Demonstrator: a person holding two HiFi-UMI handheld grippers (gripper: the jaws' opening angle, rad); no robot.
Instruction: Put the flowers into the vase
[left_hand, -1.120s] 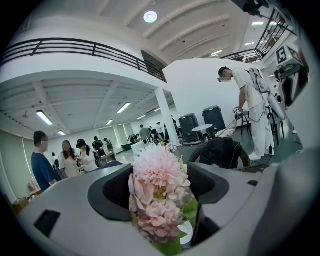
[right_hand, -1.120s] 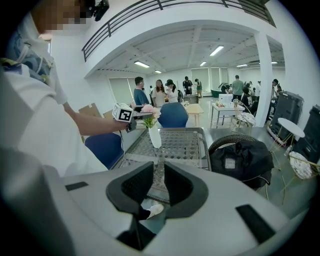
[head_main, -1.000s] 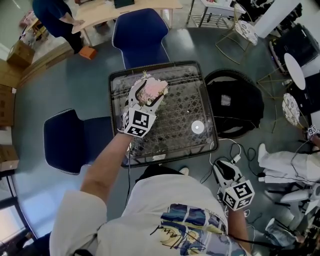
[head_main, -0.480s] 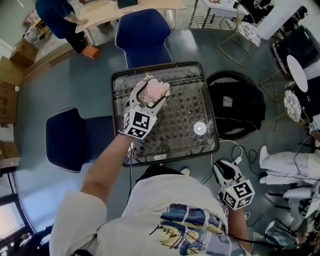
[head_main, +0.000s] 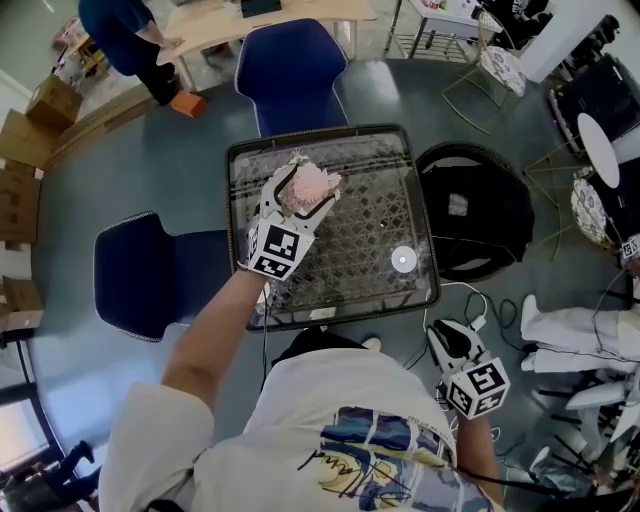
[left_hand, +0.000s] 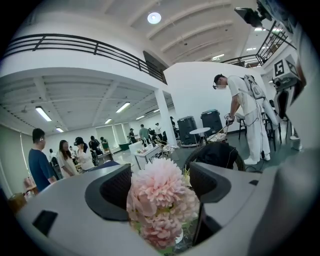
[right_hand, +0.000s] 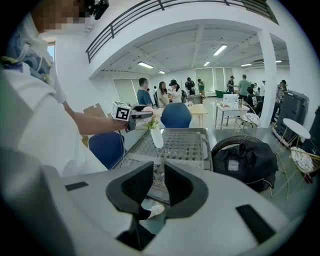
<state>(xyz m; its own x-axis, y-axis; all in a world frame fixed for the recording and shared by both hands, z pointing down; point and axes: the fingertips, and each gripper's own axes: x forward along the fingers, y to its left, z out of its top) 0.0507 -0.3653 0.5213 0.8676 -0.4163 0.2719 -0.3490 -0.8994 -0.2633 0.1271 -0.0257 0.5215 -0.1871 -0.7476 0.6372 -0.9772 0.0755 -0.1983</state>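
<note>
A bunch of pink flowers (head_main: 312, 183) stands over the mesh-topped table (head_main: 380, 225). From the right gripper view it sits in the mouth of a slim white vase (right_hand: 156, 136). My left gripper (head_main: 305, 190) reaches in from the near side, its jaws standing wide on either side of the blooms (left_hand: 160, 200). Petals brush the pads and are not squashed. The vase rim (left_hand: 181, 243) peeks out just under the blooms. My right gripper (head_main: 442, 336) hangs low beside my hip, off the table, with a narrow gap and nothing between its jaws (right_hand: 159, 172).
A small white disc (head_main: 403, 260) lies on the table's right side. Blue chairs stand behind the table (head_main: 290, 70) and left of it (head_main: 140, 275). A black bag (head_main: 475, 210) rests on a round seat to the right, with cables (head_main: 470, 300) on the floor.
</note>
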